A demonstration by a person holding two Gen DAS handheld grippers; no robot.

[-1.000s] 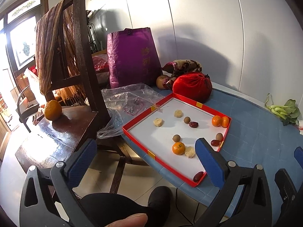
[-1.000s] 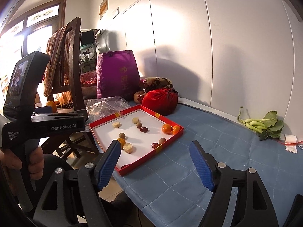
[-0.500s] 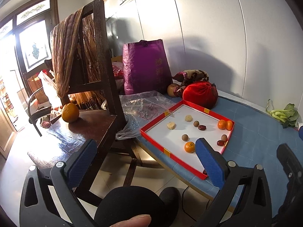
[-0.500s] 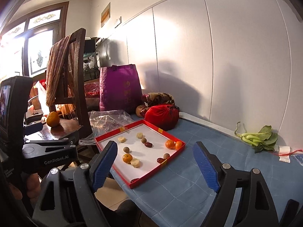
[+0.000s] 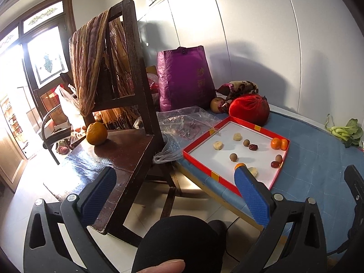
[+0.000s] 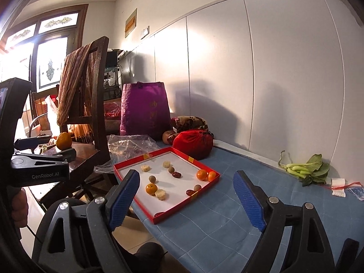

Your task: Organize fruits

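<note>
Both handheld grippers hang in the air short of the blue quilted counter (image 6: pixel 238 207), their blue-padded jaws spread wide and holding nothing. The left gripper (image 5: pixel 175 195) sits over the gap between a dark wooden chair (image 5: pixel 127 150) and the counter's edge; the right gripper (image 6: pixel 186 195) is over the counter's near side.

A red-rimmed tray (image 6: pixel 206 190) with a white floor lies at the counter's left end, and the small fruits are scattered inside it. Two small oranges (image 6: pixel 206 175) touch each other in the tray's far right corner. A third small orange (image 6: pixel 151 188) lies toward the near side, just beside a pale banana piece (image 6: pixel 160 194). Two more pale pieces (image 6: pixel 145 168) lie near the far rim, with brown round fruits (image 6: pixel 152 179) and dark red dates (image 6: pixel 176 174) dotted between them.

Apart from the rest, a larger orange (image 5: pixel 96 134) stands on the chair seat. A striped scarf (image 5: pixel 91 68) is draped over the chair back. Behind the tray sit a red drawstring pouch (image 6: pixel 193 144), touching the tray's far rim, and a purple bag (image 6: pixel 144 109), with crumpled clear plastic (image 6: pixel 129 145) to the tray's left. Leafy greens (image 6: pixel 307 168) lie well apart, by the wall
</note>
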